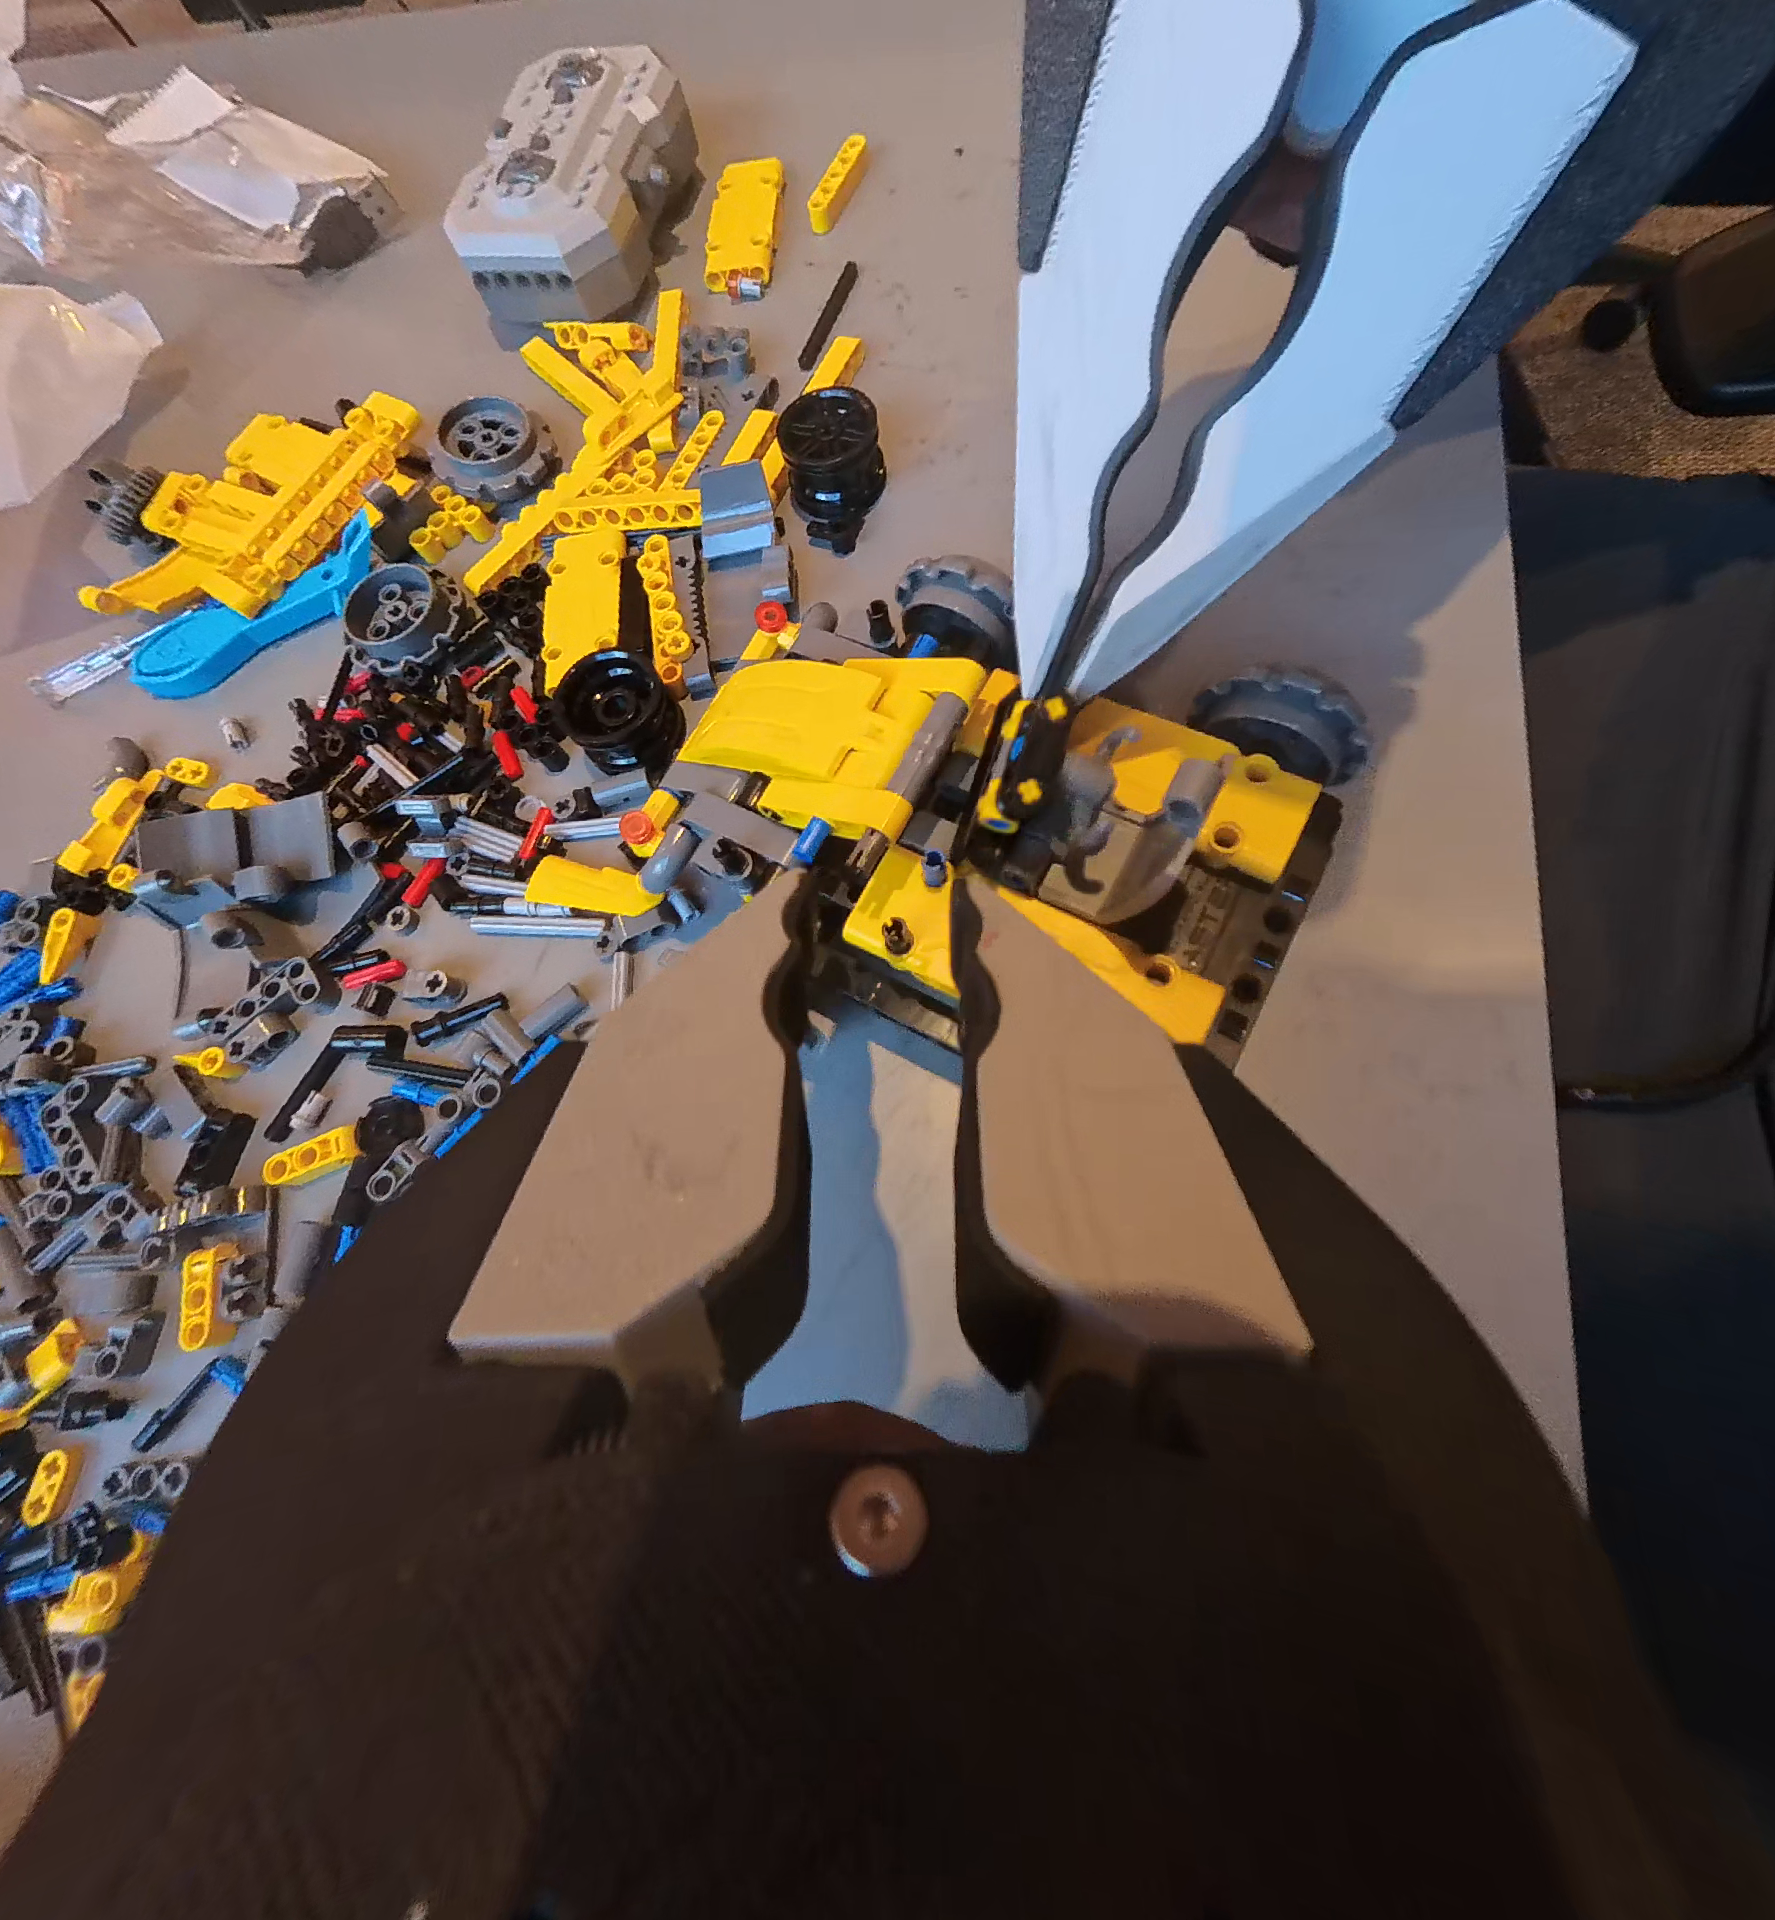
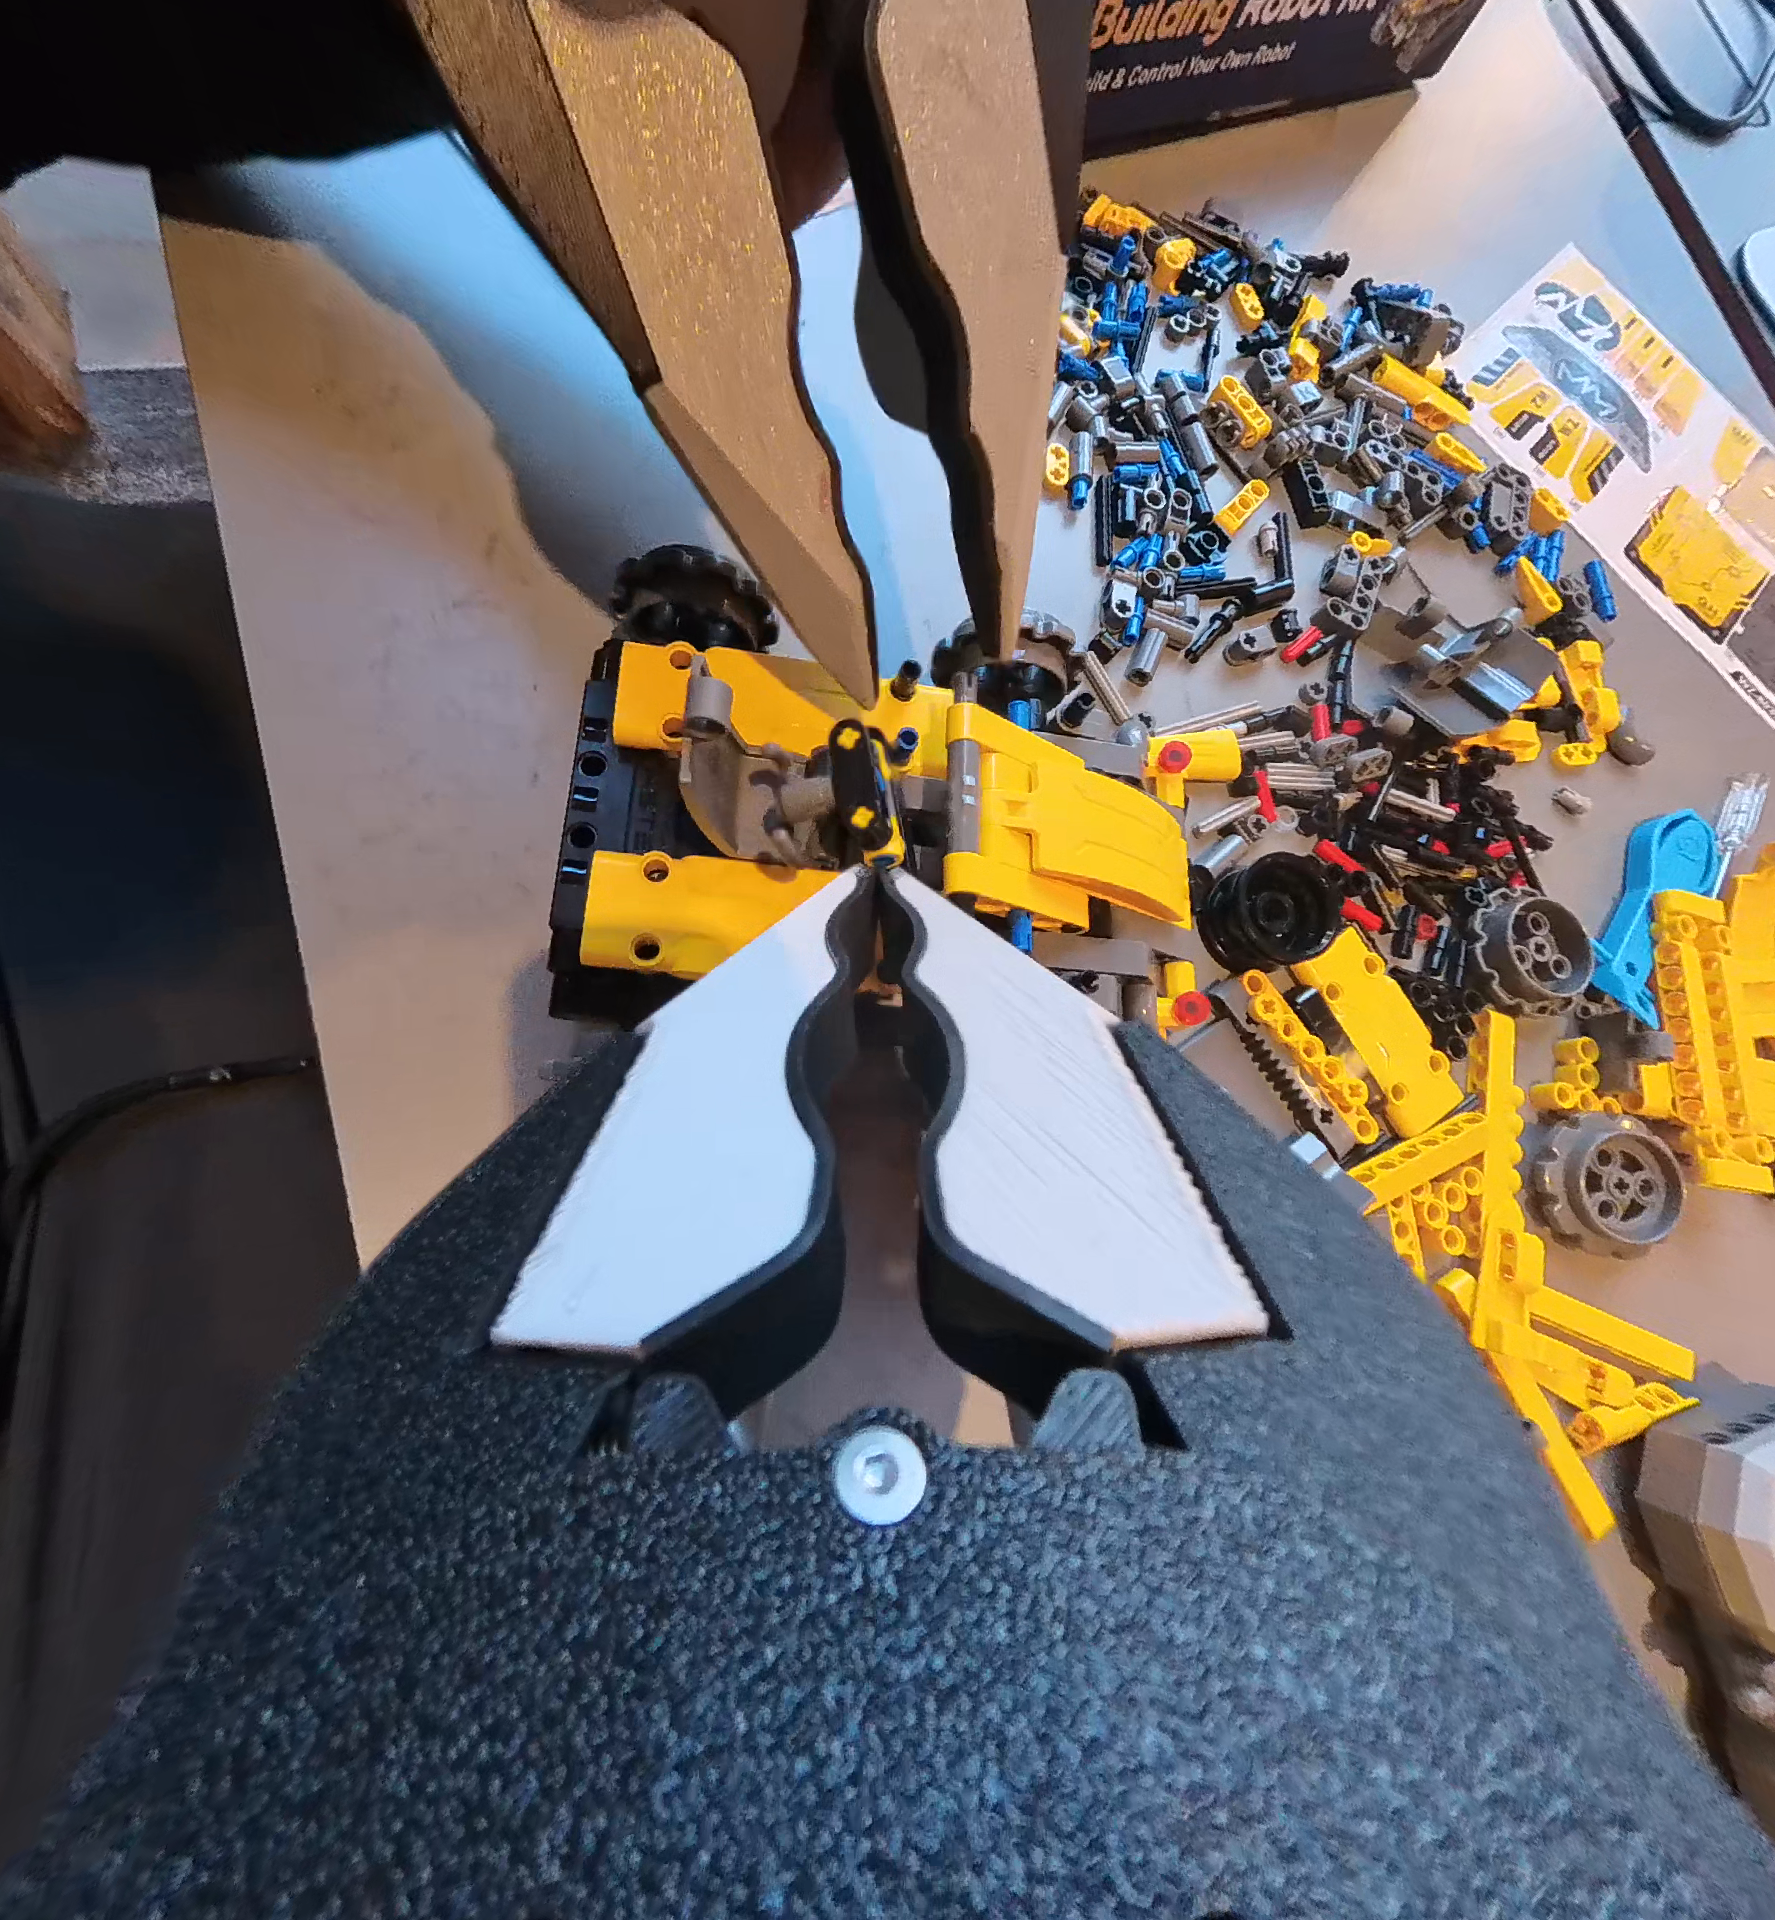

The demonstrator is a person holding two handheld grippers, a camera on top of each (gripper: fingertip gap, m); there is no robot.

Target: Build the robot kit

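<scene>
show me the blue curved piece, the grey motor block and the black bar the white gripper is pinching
blue curved piece (image 1: 239, 644), left wrist view, on its flat handle
grey motor block (image 1: 561, 197), left wrist view, on its top face
black bar (image 2: 859, 790), right wrist view, mid-length

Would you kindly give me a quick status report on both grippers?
Right gripper shut on small black beam atop yellow vehicle model. Left gripper open, fingertips straddling model's side. Loose parts pile beside it.
</scene>
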